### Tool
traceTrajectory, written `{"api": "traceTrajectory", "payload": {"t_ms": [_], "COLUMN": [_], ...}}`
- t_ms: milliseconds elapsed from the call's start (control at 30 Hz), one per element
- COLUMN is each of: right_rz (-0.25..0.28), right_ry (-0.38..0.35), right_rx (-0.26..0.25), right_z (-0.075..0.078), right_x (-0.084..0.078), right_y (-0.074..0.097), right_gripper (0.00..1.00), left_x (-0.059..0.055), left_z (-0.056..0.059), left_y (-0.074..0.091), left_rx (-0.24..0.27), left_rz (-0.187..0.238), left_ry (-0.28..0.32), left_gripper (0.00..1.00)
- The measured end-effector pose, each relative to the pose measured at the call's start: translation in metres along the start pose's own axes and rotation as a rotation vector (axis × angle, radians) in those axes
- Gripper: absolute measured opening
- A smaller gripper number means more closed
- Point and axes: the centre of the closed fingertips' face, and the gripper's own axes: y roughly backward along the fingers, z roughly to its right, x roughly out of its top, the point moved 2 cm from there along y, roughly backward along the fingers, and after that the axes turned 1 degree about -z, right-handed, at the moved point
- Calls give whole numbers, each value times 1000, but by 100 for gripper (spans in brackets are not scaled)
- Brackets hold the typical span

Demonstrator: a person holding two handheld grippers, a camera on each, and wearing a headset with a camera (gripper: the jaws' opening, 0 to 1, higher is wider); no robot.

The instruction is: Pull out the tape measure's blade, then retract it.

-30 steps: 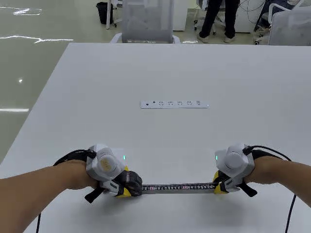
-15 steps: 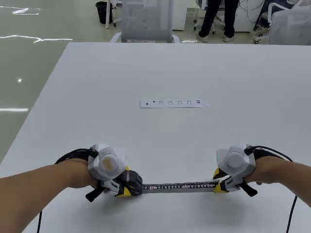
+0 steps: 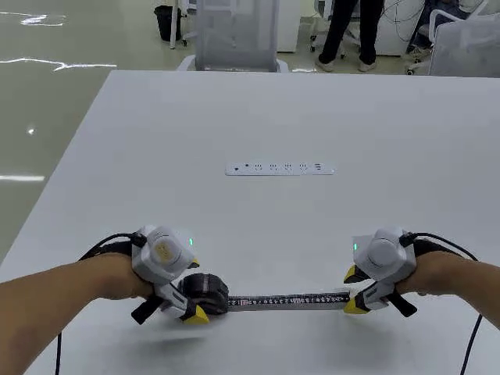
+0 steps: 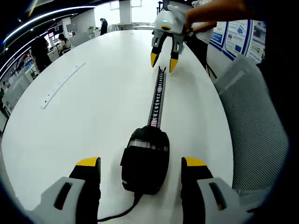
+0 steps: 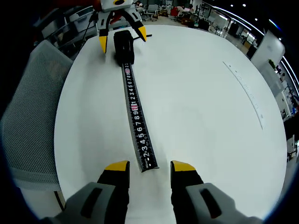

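Lying along the near edge of the white tabletop [image 3: 273, 109], the tape measure [image 3: 205, 291] has its blade [image 3: 289, 300] drawn out flat toward the right. Its case is black, rounded and slightly glossy. The blade is a thin grey strip printed with black numerals and a few red ones.

The left gripper [image 4: 140, 163] has its yellow-tipped fingers [image 4: 88, 162] spread to either side of the case, with a gap showing on each side. A thin black cord [image 4: 117, 215] leaves the back of the case and is cut off at the bottom of the left gripper view.

The right gripper [image 5: 149, 166] has its fingers [image 5: 117, 165] spread as well. The free end of the blade lies just between the tips, unpinched, and its end hook is too small to make out. Both forearms [image 3: 55, 301] are cut off by the picture's sides in the head view.

Near the middle of the tabletop, well apart from the tape, lies a long flat white power strip [image 3: 280, 168], its sockets too small to read. Just past the far edge stands a grey mesh chair [image 3: 237, 31], cropped at the top, and beyond it a person's dark legs [image 3: 348, 27].
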Motion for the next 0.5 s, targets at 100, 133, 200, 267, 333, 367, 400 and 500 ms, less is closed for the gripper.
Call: {"api": "traceTrajectory", "payload": {"t_ms": [100,133,200,267,333,367,400,500], "right_rz": [13,18,30,44,54,58,67,83], "right_ry": [-33,-35,-49,-67,-84,-92,-100,-123], "right_rx": [-7,-15,-31,-46,-60,-66,-72,-91], "right_z": [-2,-1,-1,-1,-2,-2,-3,-5], "right_x": [0,0,0,-1,-2,-3,-4,-7], "right_y": [4,5,9,13,16,18,19,21], "right_gripper": [40,42,44,46,48,48,49,52], "left_x": [-4,-4,-5,-6,-13,-17,-20,-22], "left_z": [-7,-8,-13,-14,-14,-14,-13,-7], "left_y": [6,9,16,23,30,32,35,41], "left_rx": [51,66,103,115,138,147,157,172], "left_rz": [47,64,121,185,201,191,195,223], "left_ry": [87,117,208,291,322,313,314,333], "left_gripper": [79,83,88,90,92,94,95,95]}}
